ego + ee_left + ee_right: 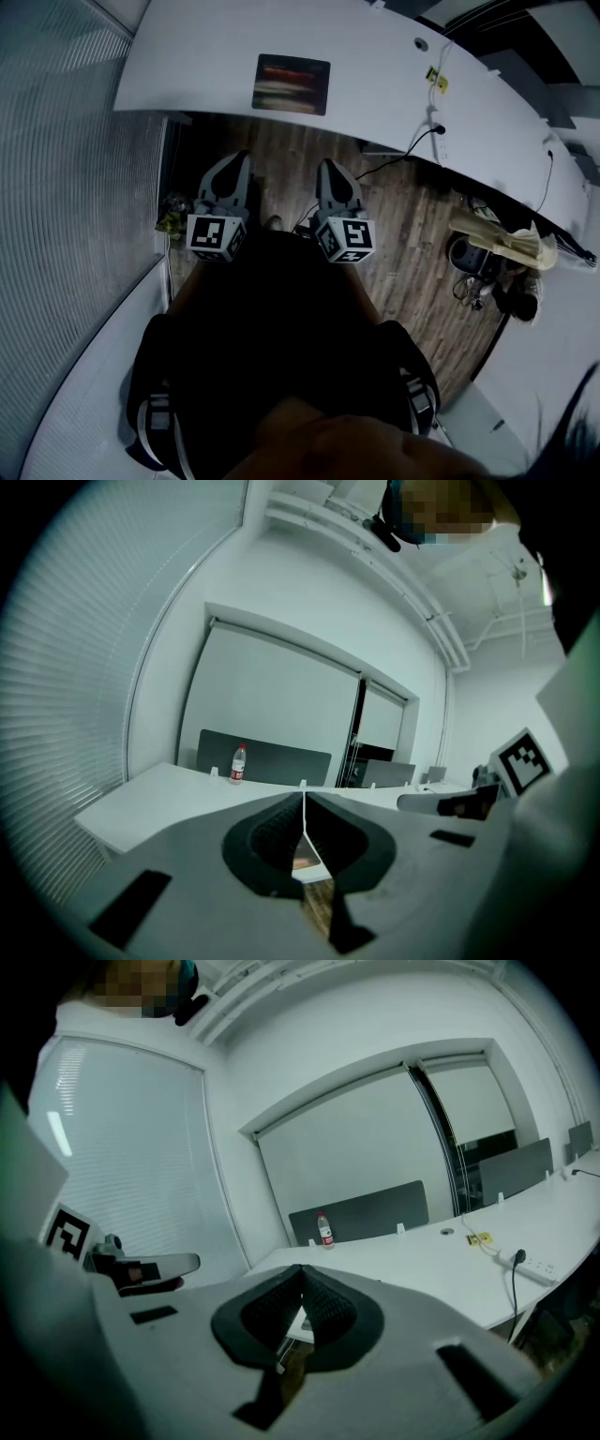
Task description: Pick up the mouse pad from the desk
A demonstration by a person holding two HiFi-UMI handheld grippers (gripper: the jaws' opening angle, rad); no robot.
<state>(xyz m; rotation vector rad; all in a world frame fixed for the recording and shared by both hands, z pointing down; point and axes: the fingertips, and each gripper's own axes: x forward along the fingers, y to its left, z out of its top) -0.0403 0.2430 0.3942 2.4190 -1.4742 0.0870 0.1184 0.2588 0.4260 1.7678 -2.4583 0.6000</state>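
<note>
In the head view the mouse pad point(292, 84), a dark rectangle with reddish stripes, lies flat on the white desk point(206, 66) ahead of me. Both grippers hover over the wooden floor short of the desk's near edge, apart from the pad. My left gripper point(233, 167) points toward the desk, its jaws shut with nothing between them point(303, 810). My right gripper point(330, 172) is beside it, also shut and empty point(301, 1284). Each gripper view shows the other gripper at its side.
A power strip point(437, 134) with a black cable and a yellow tag point(437, 81) lie on the desk to the right of the pad. A water bottle point(324, 1229) stands at the desk's far edge. Bags and cables point(497, 253) clutter the floor at right. Window blinds point(66, 187) run along the left.
</note>
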